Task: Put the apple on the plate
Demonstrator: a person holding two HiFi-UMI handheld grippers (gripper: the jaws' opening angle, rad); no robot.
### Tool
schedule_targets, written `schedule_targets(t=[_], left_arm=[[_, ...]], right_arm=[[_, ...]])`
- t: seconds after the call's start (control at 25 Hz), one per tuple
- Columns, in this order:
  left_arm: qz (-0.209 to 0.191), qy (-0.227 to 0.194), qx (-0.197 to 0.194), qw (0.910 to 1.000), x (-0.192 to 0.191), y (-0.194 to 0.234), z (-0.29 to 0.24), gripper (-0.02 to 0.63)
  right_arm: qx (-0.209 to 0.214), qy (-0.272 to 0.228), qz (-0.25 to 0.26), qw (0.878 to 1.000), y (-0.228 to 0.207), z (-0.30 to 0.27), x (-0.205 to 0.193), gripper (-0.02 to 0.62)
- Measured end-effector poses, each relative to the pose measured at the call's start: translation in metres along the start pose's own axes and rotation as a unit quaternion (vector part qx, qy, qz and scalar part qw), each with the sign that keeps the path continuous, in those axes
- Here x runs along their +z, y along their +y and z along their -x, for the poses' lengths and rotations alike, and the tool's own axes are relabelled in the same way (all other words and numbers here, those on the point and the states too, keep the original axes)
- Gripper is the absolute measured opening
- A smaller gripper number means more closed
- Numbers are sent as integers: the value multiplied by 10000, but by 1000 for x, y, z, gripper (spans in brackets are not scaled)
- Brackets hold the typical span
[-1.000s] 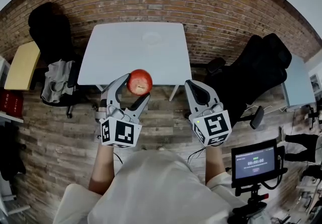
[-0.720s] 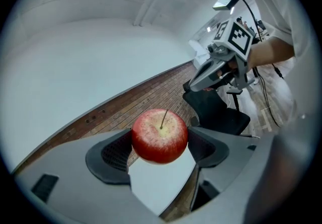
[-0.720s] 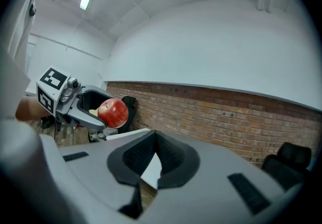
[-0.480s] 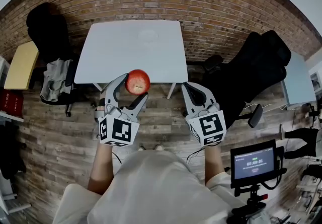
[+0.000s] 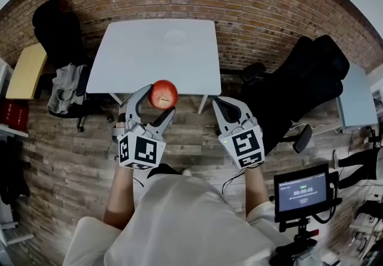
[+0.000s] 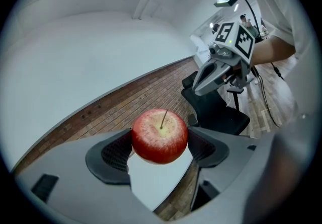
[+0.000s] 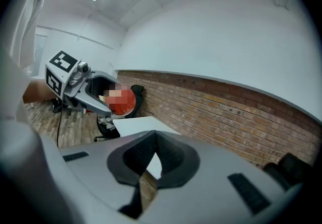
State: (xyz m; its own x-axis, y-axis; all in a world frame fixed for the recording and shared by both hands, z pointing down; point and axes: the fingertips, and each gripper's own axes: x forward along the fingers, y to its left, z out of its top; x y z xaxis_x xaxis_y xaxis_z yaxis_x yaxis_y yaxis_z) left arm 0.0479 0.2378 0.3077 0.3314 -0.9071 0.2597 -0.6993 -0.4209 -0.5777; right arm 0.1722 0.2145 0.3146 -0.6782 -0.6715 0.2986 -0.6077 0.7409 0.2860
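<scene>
Holding entry: left tool (image 5: 160, 98), jaws clamped on red apple (image 5: 163, 94), raised in the air by the near edge of white worktop (image 5: 137, 61). Right tool (image 5: 222, 105): jaws pressed together, nothing between. Plate (image 5: 175, 36): pale, far side of worktop, well apart from apple.

One apple (image 5: 164, 94), one plate (image 5: 176, 37), one table (image 5: 128, 64), two claws (image 5: 158, 102) (image 5: 219, 103), one monitor (image 5: 302, 190).

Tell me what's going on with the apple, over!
Left gripper shut on red apple, in the air. Right gripper shut, empty. Plate bare, far side of white table. Nothing seen in the way.
</scene>
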Motion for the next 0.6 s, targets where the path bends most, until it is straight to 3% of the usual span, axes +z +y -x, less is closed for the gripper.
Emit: schedule_targets(t=[0.6], left_arm=[[51, 185, -59, 9998, -16, -18, -11, 354]], right_arm=[[100, 180, 280, 9994, -4, -8, -23, 2]])
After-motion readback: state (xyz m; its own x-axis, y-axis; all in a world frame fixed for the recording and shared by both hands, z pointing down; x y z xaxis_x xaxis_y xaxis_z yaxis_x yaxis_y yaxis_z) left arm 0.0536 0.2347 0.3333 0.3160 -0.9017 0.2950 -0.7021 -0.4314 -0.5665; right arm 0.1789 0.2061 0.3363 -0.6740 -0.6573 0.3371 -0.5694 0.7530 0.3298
